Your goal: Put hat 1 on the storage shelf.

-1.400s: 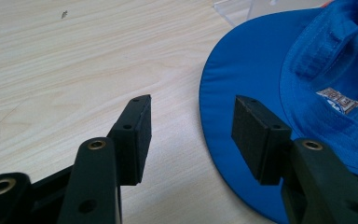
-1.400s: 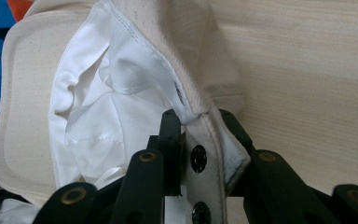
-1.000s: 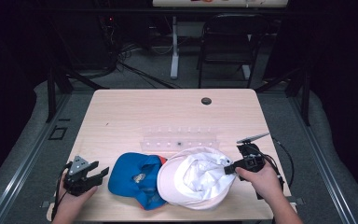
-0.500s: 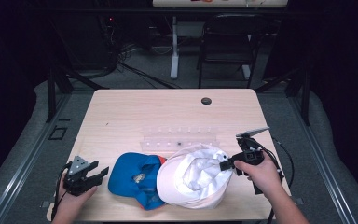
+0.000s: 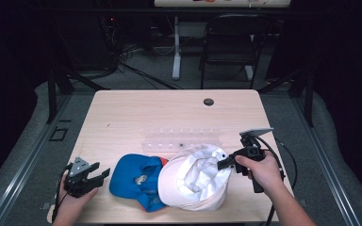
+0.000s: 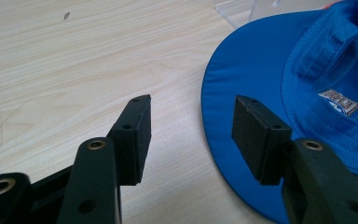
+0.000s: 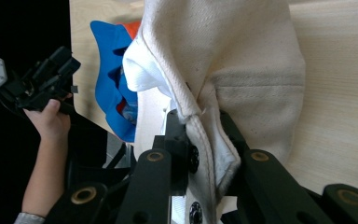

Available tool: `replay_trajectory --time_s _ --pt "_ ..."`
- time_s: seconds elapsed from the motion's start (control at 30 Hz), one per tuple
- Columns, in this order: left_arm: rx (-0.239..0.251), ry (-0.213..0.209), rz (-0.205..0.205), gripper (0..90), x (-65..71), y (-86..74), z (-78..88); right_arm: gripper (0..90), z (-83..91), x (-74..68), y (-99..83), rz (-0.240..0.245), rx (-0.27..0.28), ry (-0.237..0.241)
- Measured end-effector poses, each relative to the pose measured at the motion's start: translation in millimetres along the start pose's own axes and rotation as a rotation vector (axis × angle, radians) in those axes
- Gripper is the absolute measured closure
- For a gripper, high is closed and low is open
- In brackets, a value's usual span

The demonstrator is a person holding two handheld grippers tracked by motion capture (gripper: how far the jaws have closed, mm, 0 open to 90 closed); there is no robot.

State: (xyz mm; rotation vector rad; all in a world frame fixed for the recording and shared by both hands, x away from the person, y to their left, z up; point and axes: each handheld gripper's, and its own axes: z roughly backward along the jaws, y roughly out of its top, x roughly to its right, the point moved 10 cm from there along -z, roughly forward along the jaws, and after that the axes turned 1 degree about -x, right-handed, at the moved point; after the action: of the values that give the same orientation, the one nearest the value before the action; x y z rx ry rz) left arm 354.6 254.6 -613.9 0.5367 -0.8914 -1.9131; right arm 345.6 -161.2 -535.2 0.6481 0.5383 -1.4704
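Between the jaws of the right claw (image 5: 225, 163) the rim of the white hat (image 5: 195, 183) is being pinched, the jaws closing on the thick seamed edge, as the right gripper view shows with the cloth folded between the pads. Compared with the pictures from a second ago, the right claw is sitting a little higher and further back on the worktop (image 5: 136, 113), and the hat's near edge is lifting with it, so the hat's pale inside is now opening up towards the camera. That suggests the hat is being raised or turned over, with the grip looking firm enough to carry it.

Just to the left of that claw, the white hat is overlapping the blue hat (image 5: 136, 178), which is lying flat beside it. Behind both, a clear plastic rack (image 5: 181, 140) is resting on the worktop.

Ahead and to the right of the left claw (image 5: 95, 175), the blue hat's brim is lying close but untouched. The left claw is standing wide apart and holding nothing, much where it was before.
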Motion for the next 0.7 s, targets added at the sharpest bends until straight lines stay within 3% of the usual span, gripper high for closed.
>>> replay_trajectory --time_s 0.23,0.37,0.43,0.67,0.7 --pt "0.002 0.002 0.002 48.1 -0.1 0.1 0.4 79.1 -1.4 -4.5 3.9 -0.044 0.026 0.038" --pt "0.003 0.002 0.005 48.0 0.0 0.1 0.4 79.3 0.2 -2.2 2.9 -0.036 -0.001 0.034" --pt "0.002 0.003 0.002 48.0 -0.1 0.1 0.4 79.4 -0.4 -5.8 4.0 -0.073 0.015 0.062" --pt "0.003 0.002 0.007 47.9 0.1 -0.1 0.0 79.5 2.3 -14.1 3.8 -0.107 0.012 0.104" --pt "0.002 0.002 0.007 47.9 0.1 -0.1 0.1 79.6 3.3 -18.9 5.5 -0.132 0.027 0.123"
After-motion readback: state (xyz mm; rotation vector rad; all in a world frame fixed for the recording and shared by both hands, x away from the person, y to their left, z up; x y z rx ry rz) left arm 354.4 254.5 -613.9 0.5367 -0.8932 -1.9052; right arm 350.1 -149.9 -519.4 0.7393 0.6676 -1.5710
